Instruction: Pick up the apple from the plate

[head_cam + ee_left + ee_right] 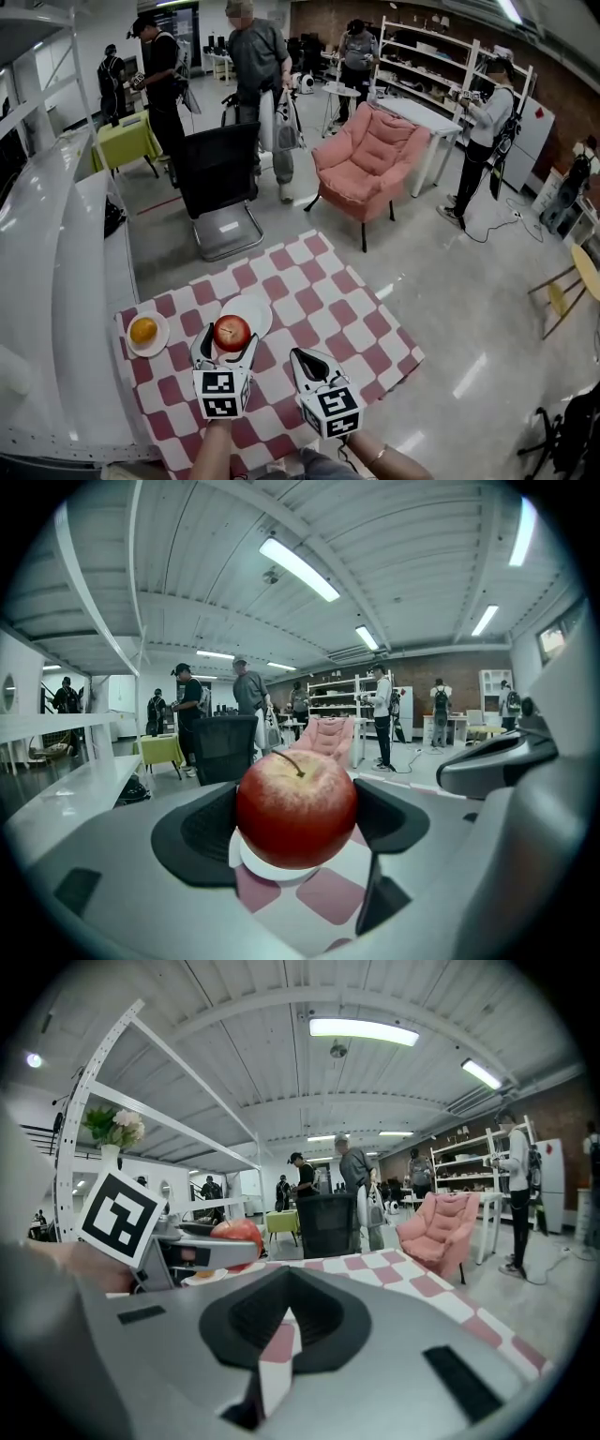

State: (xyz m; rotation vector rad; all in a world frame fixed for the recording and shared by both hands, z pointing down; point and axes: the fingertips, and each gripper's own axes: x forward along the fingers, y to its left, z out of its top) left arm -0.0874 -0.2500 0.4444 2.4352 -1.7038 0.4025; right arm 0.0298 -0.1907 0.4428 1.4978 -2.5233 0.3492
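The apple (232, 332) is at lower centre-left of the head view, over the white plate (260, 313) and pinched between the jaws of the left hand-held gripper (226, 345). Whether it has cleared the plate cannot be determined. Expect a firm, moderately weighty, round, smooth-skinned fruit. Grip it across its widest girth, pads on opposite sides, with moderate force to avoid bruising or slip. The right hand-held gripper (314, 367), just to the right, is pressed together and empty. An orange (142, 330) on a small dish (163, 343) lies further left on the checkered surface (328, 309). Nothing appears to obstruct a vertical lift.
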